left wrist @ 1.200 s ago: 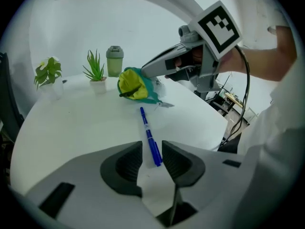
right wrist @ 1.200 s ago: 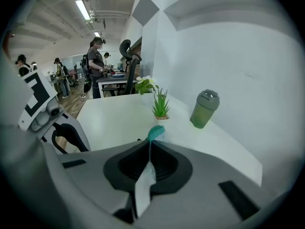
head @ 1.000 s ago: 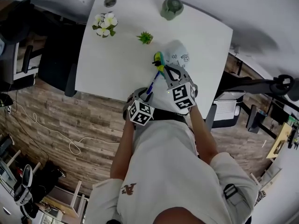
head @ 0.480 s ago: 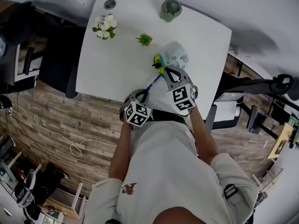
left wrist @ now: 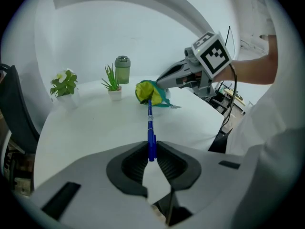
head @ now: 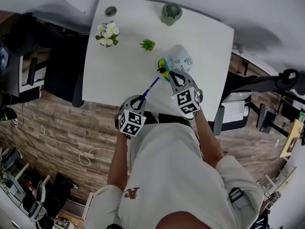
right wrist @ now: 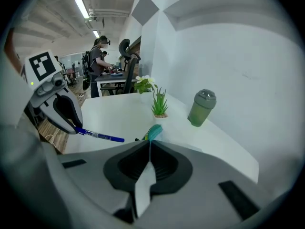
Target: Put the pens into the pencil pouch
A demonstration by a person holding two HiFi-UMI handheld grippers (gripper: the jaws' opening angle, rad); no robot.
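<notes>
A blue pen (head: 151, 87) is clamped by its rear end in my left gripper (head: 142, 98), which is shut on it near the table's front edge. The pen (left wrist: 150, 128) is off the table and points at the pouch's yellow and teal mouth (left wrist: 147, 92). The white printed pencil pouch (head: 181, 59) lies on the white table (head: 124, 66). My right gripper (head: 167, 74) is shut on the pouch's teal rim (right wrist: 153, 131) and holds the mouth up. From the right gripper view the left gripper (right wrist: 71, 123) and pen (right wrist: 101, 136) show at the left.
A green tumbler (head: 170, 13) stands at the back edge, with a small green plant (head: 147, 44) and a white-flowered pot (head: 107, 32) to its left. A black chair (head: 62, 66) stands off the table's left side. A person stands far off at another desk (right wrist: 97, 61).
My left gripper has moved left and back toward the table's front edge, carrying the blue pen with it. The right gripper has kept still on the pouch.
</notes>
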